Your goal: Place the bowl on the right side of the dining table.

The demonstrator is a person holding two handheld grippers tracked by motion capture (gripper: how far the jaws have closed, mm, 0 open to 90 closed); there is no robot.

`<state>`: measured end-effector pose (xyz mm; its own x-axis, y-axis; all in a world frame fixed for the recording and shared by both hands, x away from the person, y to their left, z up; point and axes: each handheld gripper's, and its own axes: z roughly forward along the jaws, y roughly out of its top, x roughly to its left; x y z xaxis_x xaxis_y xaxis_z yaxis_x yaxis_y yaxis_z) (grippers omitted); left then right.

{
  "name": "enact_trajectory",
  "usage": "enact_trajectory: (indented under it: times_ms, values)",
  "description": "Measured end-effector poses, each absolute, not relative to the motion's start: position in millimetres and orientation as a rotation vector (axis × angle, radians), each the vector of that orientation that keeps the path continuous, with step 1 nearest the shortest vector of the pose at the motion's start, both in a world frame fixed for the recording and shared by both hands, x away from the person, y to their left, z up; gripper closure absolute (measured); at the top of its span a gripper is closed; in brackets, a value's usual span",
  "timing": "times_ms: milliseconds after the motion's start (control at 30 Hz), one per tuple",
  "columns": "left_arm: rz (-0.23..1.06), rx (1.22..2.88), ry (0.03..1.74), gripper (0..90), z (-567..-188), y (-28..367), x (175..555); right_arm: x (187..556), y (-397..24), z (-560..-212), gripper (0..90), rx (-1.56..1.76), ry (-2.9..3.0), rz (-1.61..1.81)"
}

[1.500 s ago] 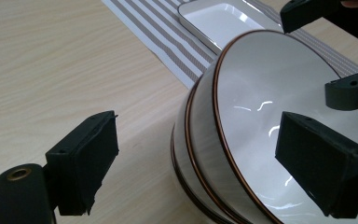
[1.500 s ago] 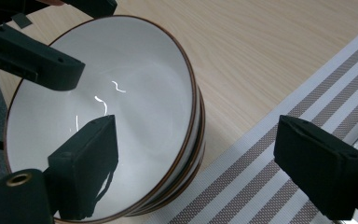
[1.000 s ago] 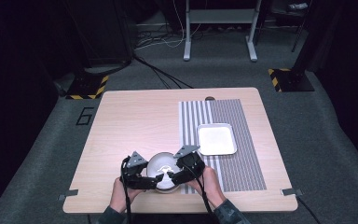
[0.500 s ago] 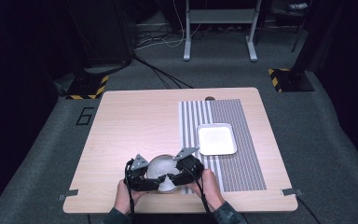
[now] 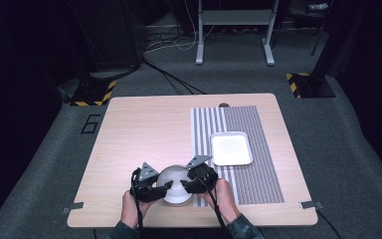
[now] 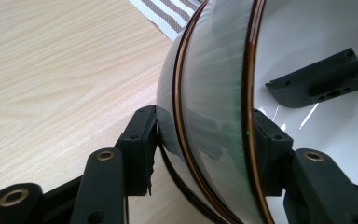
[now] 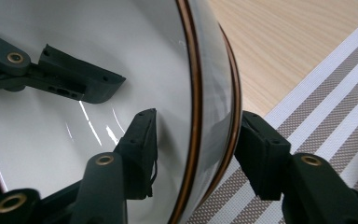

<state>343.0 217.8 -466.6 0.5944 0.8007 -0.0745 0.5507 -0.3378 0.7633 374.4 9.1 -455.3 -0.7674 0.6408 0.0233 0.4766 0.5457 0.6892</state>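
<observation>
Where the bowl sits: the white bowl (image 5: 174,185) with a brown rim line stands on the table (image 5: 144,124) near the person's edge, its right side just over the edge of the striped mat (image 5: 258,174)
Left gripper: the left gripper (image 5: 162,187) straddles the bowl's left rim, one jaw outside and one inside; its jaws have just been closing with the wall between them, and in the left gripper view both pads lie against the wall, so it is gripping the bowl
Right gripper: the right gripper (image 5: 186,184) straddles the right rim the same way and its jaws have also just been closing; the outer pad meets the wall, but whether the inner pad has seated cannot be told
Step in hand (judged): securing a two-sided hold on the rim ahead of a lift
Likely destination (judged): unconfirmed; the white tray (image 5: 231,148) lies well apart on the mat
Grip advice: finish the right closure before any lift; both pads should sit flat on the wall below the rim line, not on the lip
Pressure: the glazed wall looks slick and curved, so squeeze firmly and evenly; pads may creep upward
Lift advice: raise both hands together and level; uneven height would tilt the bowl and twist it in the pads
Spacing: keep the hands the same distance apart throughout
Risk: lifting on one grip alone would let the bowl pivot and drop
</observation>
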Motion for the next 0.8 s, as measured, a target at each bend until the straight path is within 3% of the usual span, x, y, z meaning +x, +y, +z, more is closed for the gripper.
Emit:
enact_trajectory:
  times_ms: [800]
  values:
    - [0.521, 2.086, 1.046, 60.9, -454, 215, 339, 363, 10, -440, 70.6, 0.859, 2.41, 0.997]
